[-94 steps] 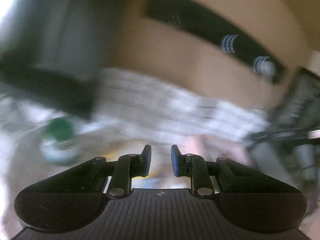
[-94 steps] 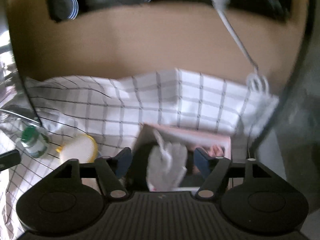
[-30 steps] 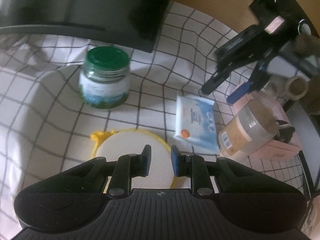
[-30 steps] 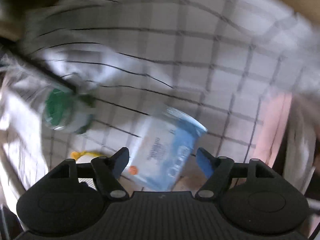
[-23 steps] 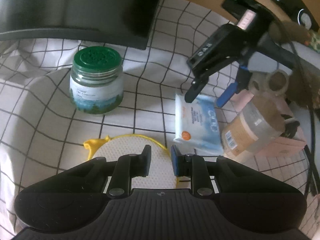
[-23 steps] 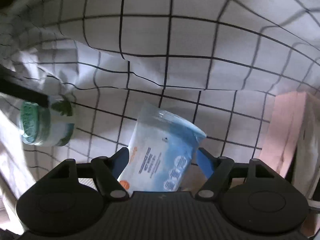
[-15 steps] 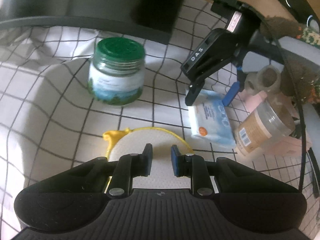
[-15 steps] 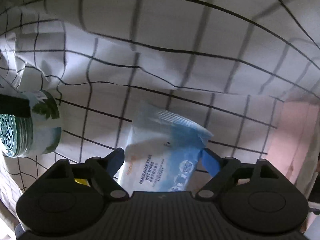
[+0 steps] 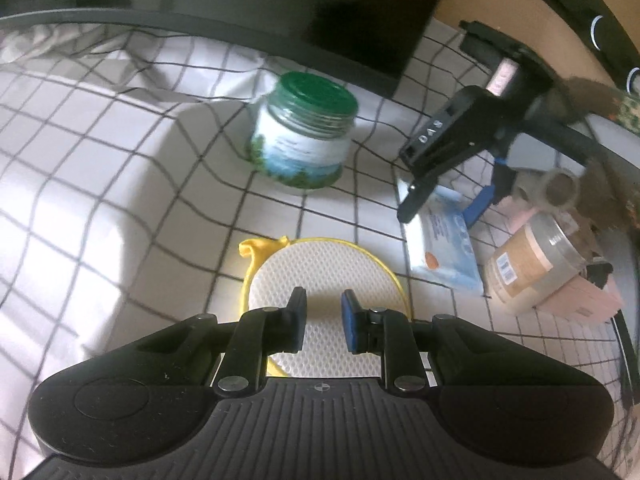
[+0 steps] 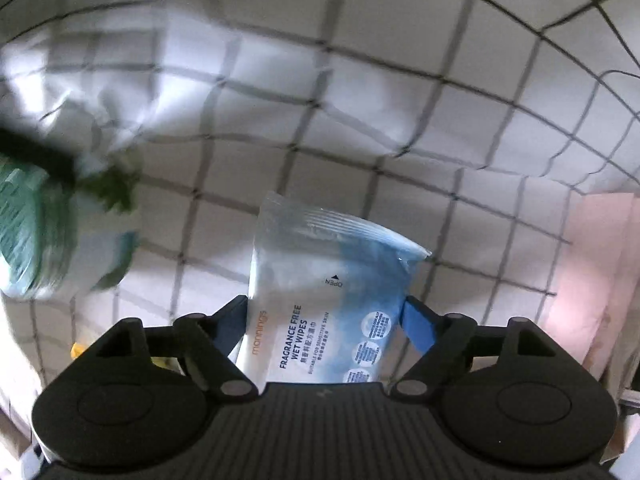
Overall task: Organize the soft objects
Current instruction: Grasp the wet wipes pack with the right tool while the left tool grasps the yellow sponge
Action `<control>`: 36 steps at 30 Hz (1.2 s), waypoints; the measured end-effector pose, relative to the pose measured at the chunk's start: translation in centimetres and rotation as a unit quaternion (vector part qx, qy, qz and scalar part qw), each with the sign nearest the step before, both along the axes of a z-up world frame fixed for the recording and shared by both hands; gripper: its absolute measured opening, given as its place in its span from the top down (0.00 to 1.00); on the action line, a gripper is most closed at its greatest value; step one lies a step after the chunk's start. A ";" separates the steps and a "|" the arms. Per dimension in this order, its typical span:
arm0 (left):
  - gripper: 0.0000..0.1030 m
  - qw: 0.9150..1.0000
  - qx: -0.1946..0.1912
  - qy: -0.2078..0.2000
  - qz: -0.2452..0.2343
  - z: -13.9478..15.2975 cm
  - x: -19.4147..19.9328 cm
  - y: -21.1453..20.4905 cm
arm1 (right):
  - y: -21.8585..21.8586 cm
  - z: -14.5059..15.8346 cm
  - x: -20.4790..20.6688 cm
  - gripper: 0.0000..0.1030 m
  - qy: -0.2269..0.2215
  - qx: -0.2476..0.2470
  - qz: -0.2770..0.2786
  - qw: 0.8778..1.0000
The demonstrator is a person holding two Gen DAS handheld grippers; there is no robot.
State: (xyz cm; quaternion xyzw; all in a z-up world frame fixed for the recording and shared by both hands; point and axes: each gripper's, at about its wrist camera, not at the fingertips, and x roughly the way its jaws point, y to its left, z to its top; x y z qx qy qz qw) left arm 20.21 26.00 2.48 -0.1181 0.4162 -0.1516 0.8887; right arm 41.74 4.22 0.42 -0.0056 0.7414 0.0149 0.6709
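Right claw [image 10: 326, 316] astride wet-wipes pack [image 10: 320, 300]

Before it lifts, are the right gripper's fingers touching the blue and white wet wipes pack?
Cannot tell. The right wrist view shows the fingers flanking the wet wipes pack closely, but contact isn't plain.

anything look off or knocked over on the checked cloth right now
One thing: the roll of brown tape lies tipped on its side, leaning on the pink box. The green-lidded jar stands upright, the wet wipes pack lies flat, and nothing is spilled.
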 end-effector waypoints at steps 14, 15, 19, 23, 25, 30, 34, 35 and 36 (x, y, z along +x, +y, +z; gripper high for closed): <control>0.78 0.995 -0.029 0.026 0.087 0.0 -1.8 5.9 | 3.9 1.5 -6.6 0.21 -0.049 0.009 0.069 0.996; 0.78 0.995 -0.037 0.029 0.089 -0.1 -1.8 6.1 | 3.5 1.4 -6.8 0.21 -0.048 0.017 0.062 0.997; 0.78 0.993 -0.049 0.035 0.099 -0.3 -1.8 6.5 | 2.1 1.0 -7.4 0.20 -0.045 0.043 0.045 0.997; 0.78 0.992 -0.041 0.029 0.114 0.0 -2.3 6.7 | 1.2 1.4 -8.0 0.20 -0.044 0.055 0.058 0.996; 0.78 0.990 -0.036 0.026 0.131 0.1 -2.8 7.4 | 1.0 1.7 -8.2 0.20 -0.041 0.065 0.058 0.995; 0.78 0.985 -0.046 0.033 0.164 0.0 -3.3 9.3 | 0.1 3.8 -8.9 0.20 -0.044 0.098 0.079 0.991; 0.78 0.984 -0.076 0.038 0.156 -0.4 -3.0 9.3 | 0.3 5.7 -9.2 0.20 -0.051 0.121 0.099 0.986; 0.78 0.985 -0.077 0.041 0.151 -0.5 -2.9 9.1 | 0.5 6.4 -9.3 0.20 -0.064 0.121 0.109 0.985; 0.78 0.985 -0.074 0.043 0.147 -0.7 -2.7 8.7 | 0.8 6.7 -9.2 0.20 -0.077 0.123 0.119 0.982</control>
